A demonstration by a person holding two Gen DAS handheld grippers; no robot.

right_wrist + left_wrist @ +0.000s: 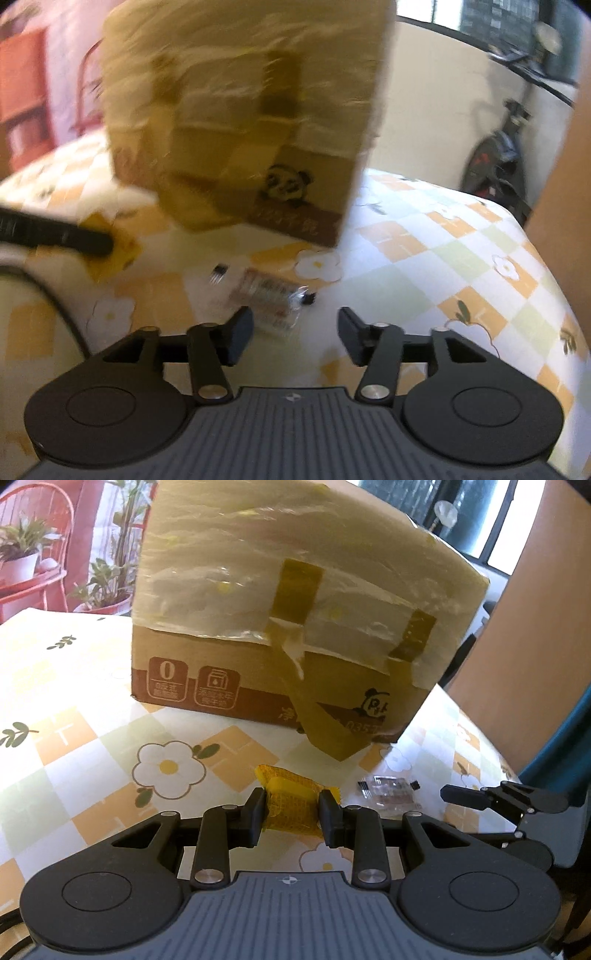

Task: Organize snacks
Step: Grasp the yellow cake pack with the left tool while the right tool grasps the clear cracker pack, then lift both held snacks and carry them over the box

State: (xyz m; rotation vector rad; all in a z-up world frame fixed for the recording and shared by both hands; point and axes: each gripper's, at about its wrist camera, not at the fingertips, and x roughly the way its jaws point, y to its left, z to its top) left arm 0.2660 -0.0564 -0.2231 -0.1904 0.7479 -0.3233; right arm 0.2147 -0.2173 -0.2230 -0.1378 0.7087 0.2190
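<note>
Taped cardboard box [280,627] on the flower-patterned counter [74,738], two snacks in front of it.
The left tool [291,812] pinches a yellow snack packet [291,797] just before the box. The right tool [295,332] stands spread with nothing between its pads, just behind a clear-wrapped snack [266,295] lying flat on the counter near the box's corner.

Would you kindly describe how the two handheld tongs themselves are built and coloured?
Both the left tongs and right tongs are alike: matte black linkage arms with silver pivot pins, flat black rectangular pads, two round black discs flanking a ribbed grey body with a small round emblem. No sleeve or hand shows.
</note>
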